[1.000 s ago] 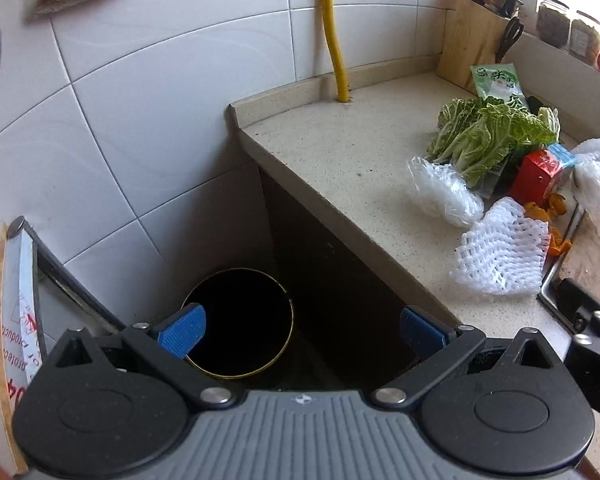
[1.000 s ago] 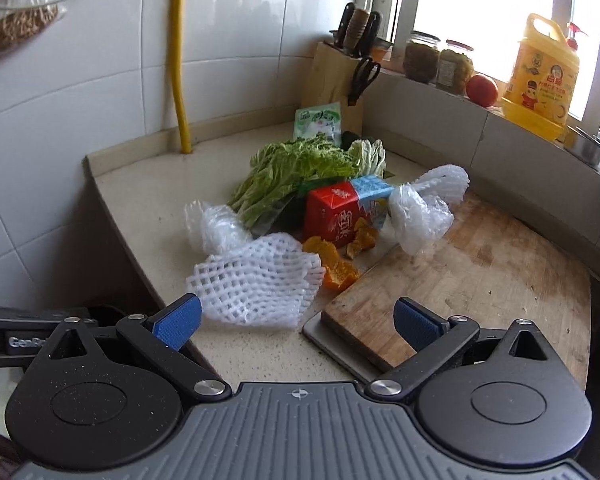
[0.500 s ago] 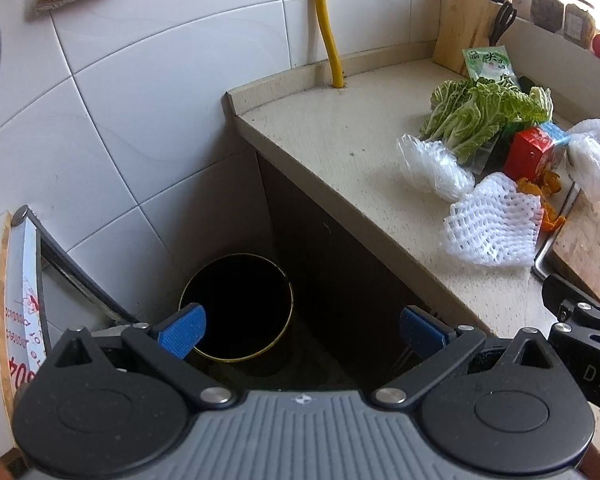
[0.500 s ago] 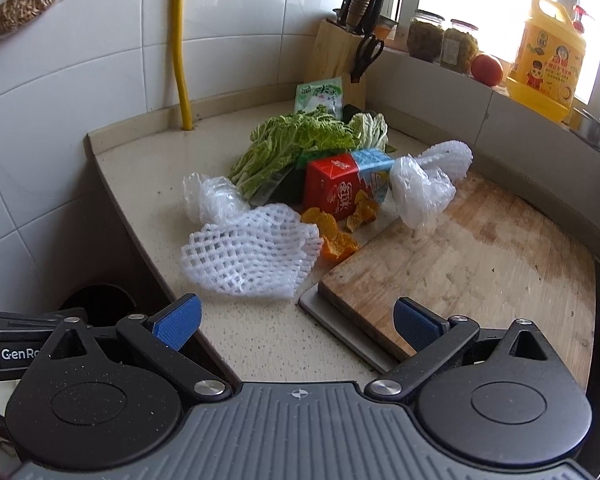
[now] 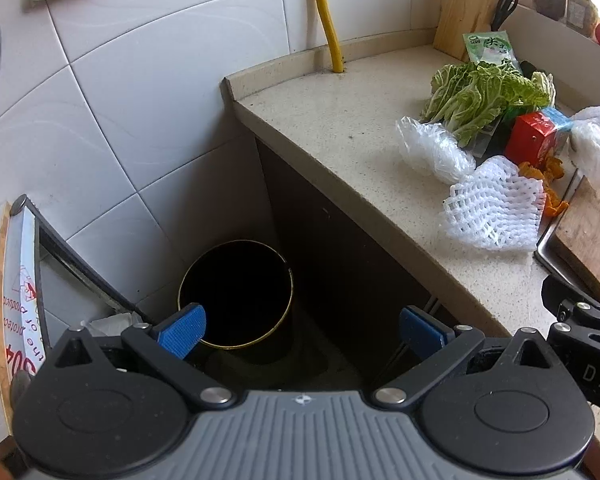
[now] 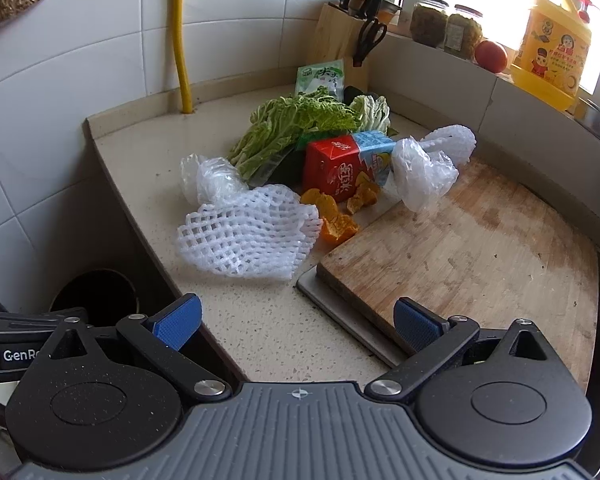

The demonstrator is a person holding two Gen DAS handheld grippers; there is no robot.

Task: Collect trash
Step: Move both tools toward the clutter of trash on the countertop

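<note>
With both grippers empty and jaws spread, I'd take the foam net (image 6: 247, 236) first: closest to the right gripper (image 6: 296, 322), lying on the counter (image 6: 260, 320) touching the cutting board (image 6: 460, 248). Looks light, soft, springy; pinch a raised edge, expect it to compress. Orange peels (image 6: 334, 228) just behind, limp. Carton (image 6: 340, 168) stiffer. Left gripper (image 5: 300, 328) hangs over the bin (image 5: 236, 296). Versus a second ago, both cameras sit higher; clutter unmoved.
</note>
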